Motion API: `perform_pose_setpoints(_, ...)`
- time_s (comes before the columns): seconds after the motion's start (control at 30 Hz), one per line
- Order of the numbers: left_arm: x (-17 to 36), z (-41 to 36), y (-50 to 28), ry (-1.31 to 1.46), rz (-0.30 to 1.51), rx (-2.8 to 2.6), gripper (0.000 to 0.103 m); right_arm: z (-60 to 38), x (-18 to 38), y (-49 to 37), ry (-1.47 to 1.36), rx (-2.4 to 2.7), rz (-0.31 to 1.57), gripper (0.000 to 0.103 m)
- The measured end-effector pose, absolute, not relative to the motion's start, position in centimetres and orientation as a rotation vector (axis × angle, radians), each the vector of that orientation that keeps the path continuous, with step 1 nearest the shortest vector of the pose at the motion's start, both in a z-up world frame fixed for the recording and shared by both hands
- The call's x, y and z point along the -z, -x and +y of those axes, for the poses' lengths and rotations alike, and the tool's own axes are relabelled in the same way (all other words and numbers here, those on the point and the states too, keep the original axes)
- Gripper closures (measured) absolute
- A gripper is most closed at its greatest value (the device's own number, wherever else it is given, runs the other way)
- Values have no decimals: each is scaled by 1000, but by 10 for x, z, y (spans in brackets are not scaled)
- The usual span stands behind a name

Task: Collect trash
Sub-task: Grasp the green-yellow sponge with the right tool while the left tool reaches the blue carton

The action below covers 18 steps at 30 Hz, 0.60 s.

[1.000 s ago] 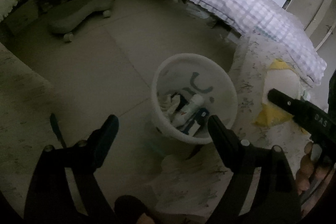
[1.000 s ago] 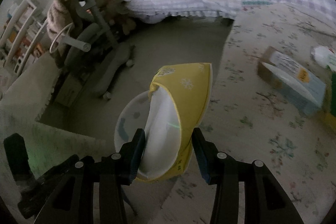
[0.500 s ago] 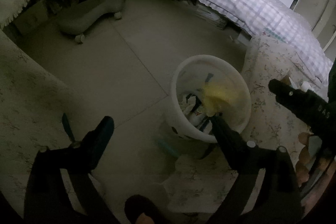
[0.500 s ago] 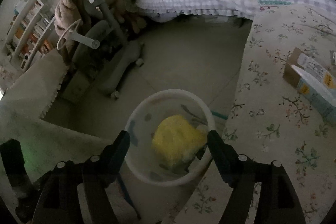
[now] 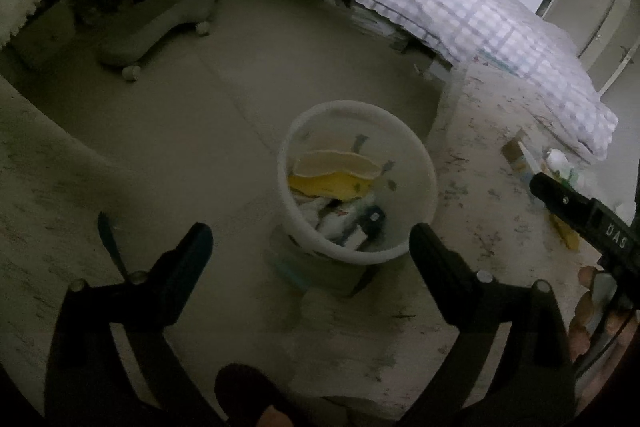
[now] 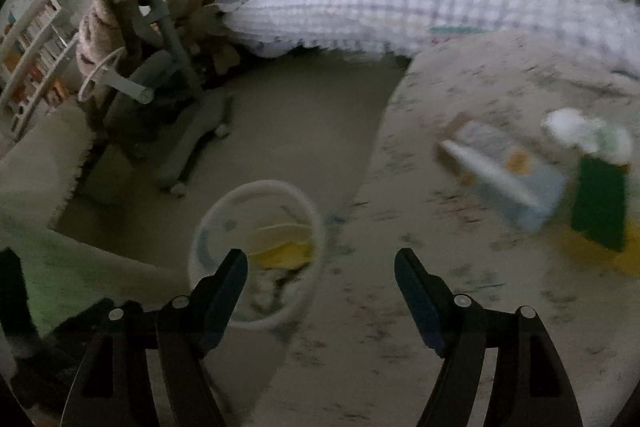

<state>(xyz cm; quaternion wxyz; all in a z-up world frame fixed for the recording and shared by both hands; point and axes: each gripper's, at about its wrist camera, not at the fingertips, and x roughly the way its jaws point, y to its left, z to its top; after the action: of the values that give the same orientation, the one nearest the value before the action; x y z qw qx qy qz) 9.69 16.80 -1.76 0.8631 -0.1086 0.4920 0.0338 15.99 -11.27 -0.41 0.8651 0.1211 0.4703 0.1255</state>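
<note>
1. The left tongs (image 5: 308,247) are spreading wider with nothing between them; the right tongs (image 6: 320,291) stand wide and empty.
2. Just beyond both sits the round white plastic bin (image 5: 420,163), the yellow-and-white folded wrapper (image 5: 332,175) lying on top of other trash inside it (so that piece looks done).
3. Left to collect, I judge: the pale blue carton (image 6: 504,167), the dark green packet (image 6: 598,203) and a white crumpled piece (image 6: 568,121), on the floral bench (image 6: 440,347) right of the right tongs, well apart.
</note>
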Motion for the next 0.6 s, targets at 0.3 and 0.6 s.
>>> perform_pose_setpoints(0.3,16,130,-106,225,1050,-14,4,-202,4,-160,-270,-10,989,26)
perform_pose_setpoints(0.6,16,90,-119,180,1066,41,4,-252,27,-174,-249,122,1051,26)
